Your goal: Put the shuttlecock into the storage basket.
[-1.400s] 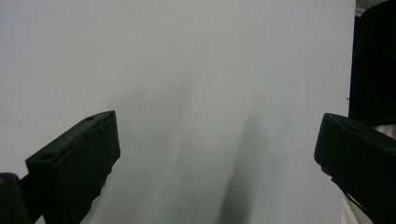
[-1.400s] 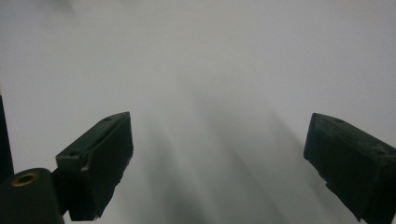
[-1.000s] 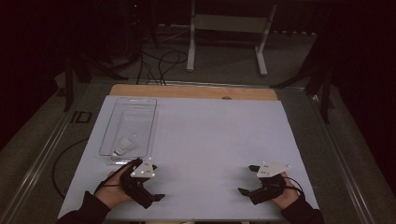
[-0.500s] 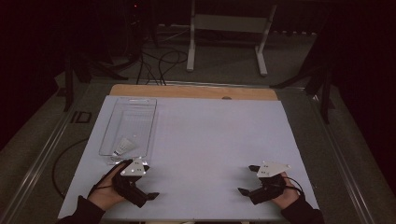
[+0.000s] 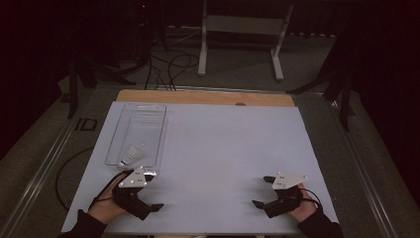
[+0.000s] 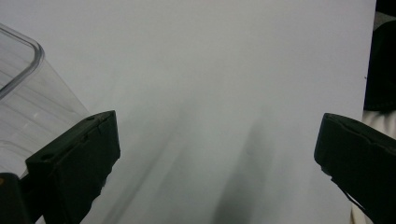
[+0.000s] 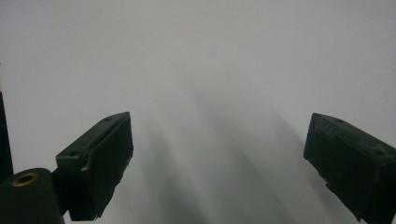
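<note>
A clear plastic container (image 5: 136, 131) lies on the left of the white table (image 5: 228, 139), with a small white object (image 5: 130, 156) at its near end. My left gripper (image 5: 152, 191) rests on the table just below the container, held by a hand, jaws wide apart and empty. In the left gripper view the left gripper (image 6: 217, 140) is open over bare table, and the container's rounded corner (image 6: 21, 88) sits just beyond the left jaw. My right gripper (image 5: 261, 191) lies near the front right, open. The right gripper view shows the right gripper (image 7: 218, 140) with nothing between its jaws.
A wooden strip (image 5: 208, 97) borders the table's far edge. Behind it stand a white metal frame (image 5: 240, 29) and cables on the floor (image 5: 163, 69). Dark surroundings flank both sides.
My left gripper has drifted a little to the left, toward the container's near end. The right gripper has stayed put.
</note>
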A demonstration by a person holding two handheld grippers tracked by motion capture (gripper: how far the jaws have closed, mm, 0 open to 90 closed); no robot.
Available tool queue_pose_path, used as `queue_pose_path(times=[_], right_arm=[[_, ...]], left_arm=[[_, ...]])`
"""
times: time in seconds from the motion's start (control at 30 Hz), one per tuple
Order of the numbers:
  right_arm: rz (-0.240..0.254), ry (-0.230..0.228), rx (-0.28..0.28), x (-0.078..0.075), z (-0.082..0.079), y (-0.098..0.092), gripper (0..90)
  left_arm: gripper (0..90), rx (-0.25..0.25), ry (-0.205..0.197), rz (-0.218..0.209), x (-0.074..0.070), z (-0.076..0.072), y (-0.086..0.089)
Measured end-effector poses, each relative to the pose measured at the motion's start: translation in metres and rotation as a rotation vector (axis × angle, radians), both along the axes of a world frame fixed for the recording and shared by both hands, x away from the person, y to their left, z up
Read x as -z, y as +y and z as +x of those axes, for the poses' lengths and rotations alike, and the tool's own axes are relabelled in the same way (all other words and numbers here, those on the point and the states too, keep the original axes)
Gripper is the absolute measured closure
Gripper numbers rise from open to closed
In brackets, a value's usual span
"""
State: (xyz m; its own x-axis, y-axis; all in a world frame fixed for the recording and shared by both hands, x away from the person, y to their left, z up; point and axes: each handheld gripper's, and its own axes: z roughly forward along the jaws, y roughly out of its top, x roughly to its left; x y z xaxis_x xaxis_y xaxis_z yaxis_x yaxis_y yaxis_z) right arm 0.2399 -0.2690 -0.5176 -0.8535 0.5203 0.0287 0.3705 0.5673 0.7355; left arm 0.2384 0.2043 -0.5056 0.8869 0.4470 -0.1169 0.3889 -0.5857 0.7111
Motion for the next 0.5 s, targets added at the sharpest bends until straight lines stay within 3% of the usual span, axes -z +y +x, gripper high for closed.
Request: queue_pose_path(times=[0.5], right_arm=[[0.0,0.001,-0.005,0.0019,-0.0005,0.0013,8.2]], left_arm=[[1.0,-0.021,0.009,-0.015,0.0044,0.0015,-0.0002]])
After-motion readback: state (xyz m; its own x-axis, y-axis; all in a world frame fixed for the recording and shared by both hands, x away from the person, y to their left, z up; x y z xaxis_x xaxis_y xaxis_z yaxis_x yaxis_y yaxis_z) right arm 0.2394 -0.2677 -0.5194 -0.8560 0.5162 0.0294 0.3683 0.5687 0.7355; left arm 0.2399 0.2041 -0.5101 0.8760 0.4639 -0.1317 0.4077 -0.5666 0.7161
